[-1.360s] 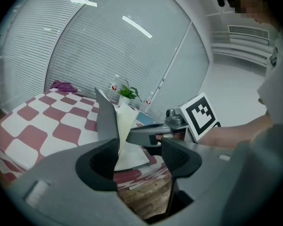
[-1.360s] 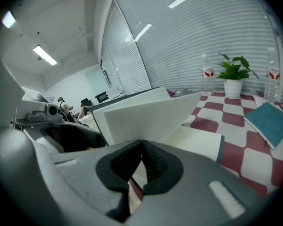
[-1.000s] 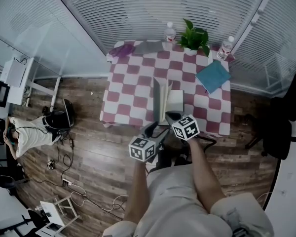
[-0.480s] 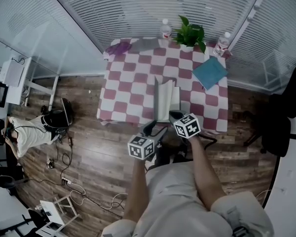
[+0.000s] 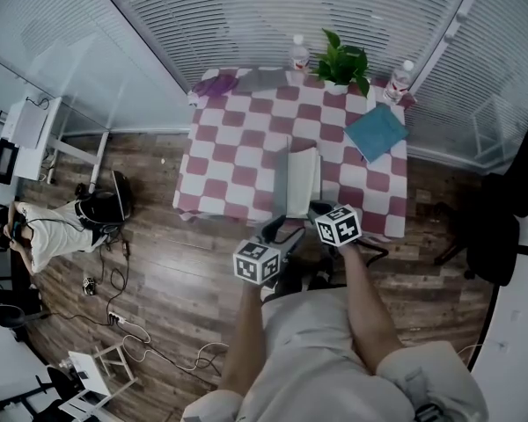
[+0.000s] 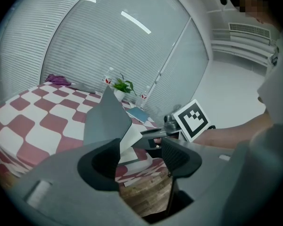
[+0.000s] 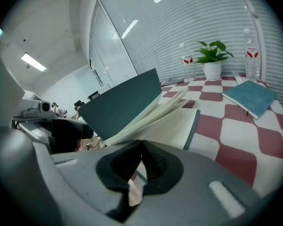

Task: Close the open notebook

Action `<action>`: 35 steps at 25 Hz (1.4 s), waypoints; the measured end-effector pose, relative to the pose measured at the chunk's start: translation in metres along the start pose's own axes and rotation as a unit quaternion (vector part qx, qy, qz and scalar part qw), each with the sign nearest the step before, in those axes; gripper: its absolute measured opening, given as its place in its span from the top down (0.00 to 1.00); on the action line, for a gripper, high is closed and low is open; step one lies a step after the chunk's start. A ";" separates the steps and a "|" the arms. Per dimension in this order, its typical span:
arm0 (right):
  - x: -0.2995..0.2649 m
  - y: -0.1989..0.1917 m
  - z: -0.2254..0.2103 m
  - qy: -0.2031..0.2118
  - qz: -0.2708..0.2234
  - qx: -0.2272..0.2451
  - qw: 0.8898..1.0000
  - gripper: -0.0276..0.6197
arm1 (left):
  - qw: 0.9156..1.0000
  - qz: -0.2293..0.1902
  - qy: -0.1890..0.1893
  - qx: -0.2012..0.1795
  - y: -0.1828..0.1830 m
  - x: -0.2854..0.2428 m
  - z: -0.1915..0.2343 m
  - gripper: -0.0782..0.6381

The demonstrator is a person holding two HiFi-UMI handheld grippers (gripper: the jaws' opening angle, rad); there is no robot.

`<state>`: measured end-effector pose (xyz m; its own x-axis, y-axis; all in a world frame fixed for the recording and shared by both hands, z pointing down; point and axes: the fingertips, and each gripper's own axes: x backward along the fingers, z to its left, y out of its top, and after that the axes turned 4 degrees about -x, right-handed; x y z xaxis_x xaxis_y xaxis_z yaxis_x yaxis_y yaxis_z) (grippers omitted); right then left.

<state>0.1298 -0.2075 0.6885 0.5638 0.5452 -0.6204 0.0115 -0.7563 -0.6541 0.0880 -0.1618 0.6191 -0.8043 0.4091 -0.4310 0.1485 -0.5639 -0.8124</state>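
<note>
**Notebook: half shut, near edge of table**

We log the notebook (image 5: 299, 178) on the red-and-white checked table (image 5: 220, 161). It sits about midway along the edge nearest the person, with its spine running away from that edge. It has a dark grey cover (image 7: 120, 106) and cream pages (image 7: 166, 124). The right half lies flat on the cloth. The left cover stands raised off the table and tilts over toward the flat half. We note several leaves fanned loose in the wedge between them. Not yet closed.

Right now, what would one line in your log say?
notebook: cover half raised | left claw: open | right claw: shut
</note>
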 end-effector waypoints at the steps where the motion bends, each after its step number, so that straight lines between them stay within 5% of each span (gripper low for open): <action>1: 0.000 -0.002 -0.001 0.000 0.003 0.000 1.000 0.95 | 1.000 0.003 -0.003 -0.001 -0.002 -0.003 -0.003 0.50; 12: 0.023 -0.027 -0.025 -0.020 0.032 -0.009 0.999 0.95 | 0.999 0.045 -0.028 -0.008 -0.019 -0.033 -0.021 0.50; 16: 0.043 -0.002 -0.034 -0.027 -0.040 -0.024 0.999 0.96 | 0.997 0.062 -0.037 -0.001 -0.030 -0.044 -0.024 0.50; 20: 0.056 0.035 -0.012 0.018 -0.112 0.017 0.993 0.95 | 0.996 0.083 -0.037 0.004 -0.042 -0.056 -0.022 0.50; 23: 0.047 0.029 0.003 0.029 -0.073 0.052 0.996 0.95 | 0.994 0.101 -0.038 0.003 -0.051 -0.063 -0.022 0.50; 26: 0.031 0.003 -0.002 -0.007 0.002 0.072 0.997 0.95 | 0.992 0.120 -0.041 -0.003 -0.062 -0.065 -0.023 0.50; 31: 0.017 -0.014 -0.013 -0.052 0.082 0.140 0.985 0.95 | 0.993 0.120 -0.023 -0.009 -0.065 -0.051 -0.010 0.50; 35: 0.007 -0.028 -0.029 -0.084 0.094 0.076 0.989 0.95 | 0.996 0.085 0.008 0.009 -0.050 -0.032 0.011 0.50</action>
<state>0.1573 -0.1932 0.7145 0.3995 0.4616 -0.7921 -0.2129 -0.7937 -0.5699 0.1004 -0.1542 0.6779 -0.7586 0.3176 -0.5689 0.2725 -0.6385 -0.7198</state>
